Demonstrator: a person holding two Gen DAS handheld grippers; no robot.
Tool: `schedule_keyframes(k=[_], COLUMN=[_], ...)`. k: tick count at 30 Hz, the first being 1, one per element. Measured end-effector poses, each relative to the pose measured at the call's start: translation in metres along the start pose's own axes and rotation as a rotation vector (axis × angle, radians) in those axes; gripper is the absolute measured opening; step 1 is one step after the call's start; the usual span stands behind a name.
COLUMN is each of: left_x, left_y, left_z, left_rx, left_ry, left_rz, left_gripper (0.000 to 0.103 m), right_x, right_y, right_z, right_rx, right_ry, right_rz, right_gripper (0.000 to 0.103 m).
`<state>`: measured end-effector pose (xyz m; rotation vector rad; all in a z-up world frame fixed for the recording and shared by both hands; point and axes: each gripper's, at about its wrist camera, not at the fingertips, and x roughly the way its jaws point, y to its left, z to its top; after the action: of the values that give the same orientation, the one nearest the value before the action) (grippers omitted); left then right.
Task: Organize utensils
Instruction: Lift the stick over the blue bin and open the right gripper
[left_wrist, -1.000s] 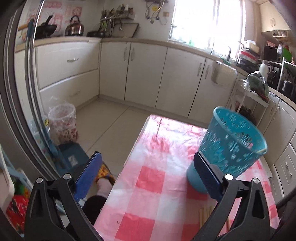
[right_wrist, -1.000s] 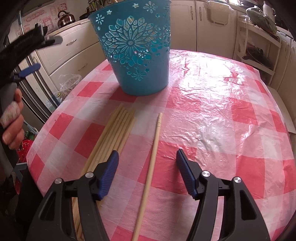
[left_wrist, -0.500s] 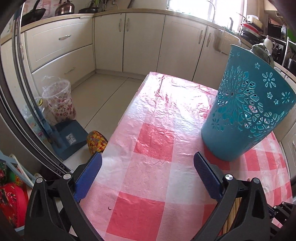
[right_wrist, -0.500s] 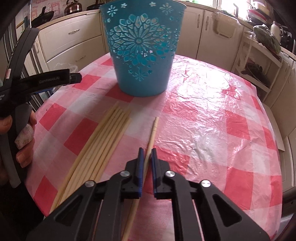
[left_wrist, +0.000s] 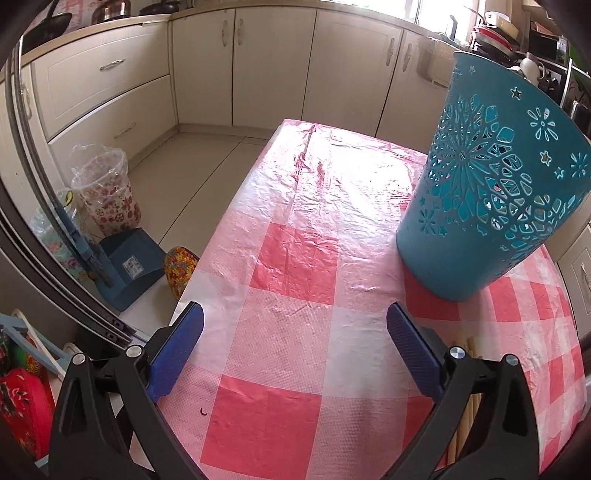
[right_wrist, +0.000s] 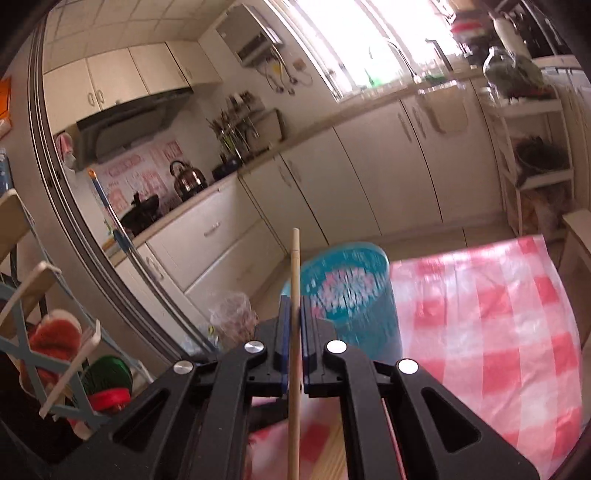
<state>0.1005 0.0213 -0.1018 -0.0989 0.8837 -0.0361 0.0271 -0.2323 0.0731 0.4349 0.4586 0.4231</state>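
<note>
Right wrist: chopstick (right_wrist: 294, 280) clamped upright between the fingers (right_wrist: 284, 332).

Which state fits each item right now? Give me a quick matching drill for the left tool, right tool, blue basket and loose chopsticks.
Items:
1. left tool
2. right tool
3. blue basket
4. loose chopsticks

States:
a. upright on the checked tablecloth
b. clamped on one chopstick
c. open, empty
d. lying flat on the table

Pairs: 1-c, 2-b, 3-a, 4-d
</note>
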Motion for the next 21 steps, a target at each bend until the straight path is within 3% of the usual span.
schedule_keyframes(k=[4,7,13,21], left_x=[-0.001,-0.002,-0.003,-0.001], left_y=[0.002,0.001,0.001,0.005], left_z=[0.0,0.0,0.0,0.001], left_rx=[-0.007,-0.008,-0.007,-0.022], left_ry=[-0.007,-0.014,-0.02,-0.015], left_rz=[-0.008,-0.01,-0.026,-0.024], left_gripper=[0.095,0.095,0.095,0.095], right_x=[0.044,0.079,0.113,0.079], right_y=[0.012,0.004,-0.019,-0.016], right_z=[0.043,0.053,0.041,0.01], right_rx=[-0.042,-0.055,-0.041,-0.064], right_ry=[-0.146,-0.186,-0.13,-0.078], right_rz=[-0.041,-0.125,-0.209,-0.189], right_gripper=[0.006,0.006,0.007,0.028])
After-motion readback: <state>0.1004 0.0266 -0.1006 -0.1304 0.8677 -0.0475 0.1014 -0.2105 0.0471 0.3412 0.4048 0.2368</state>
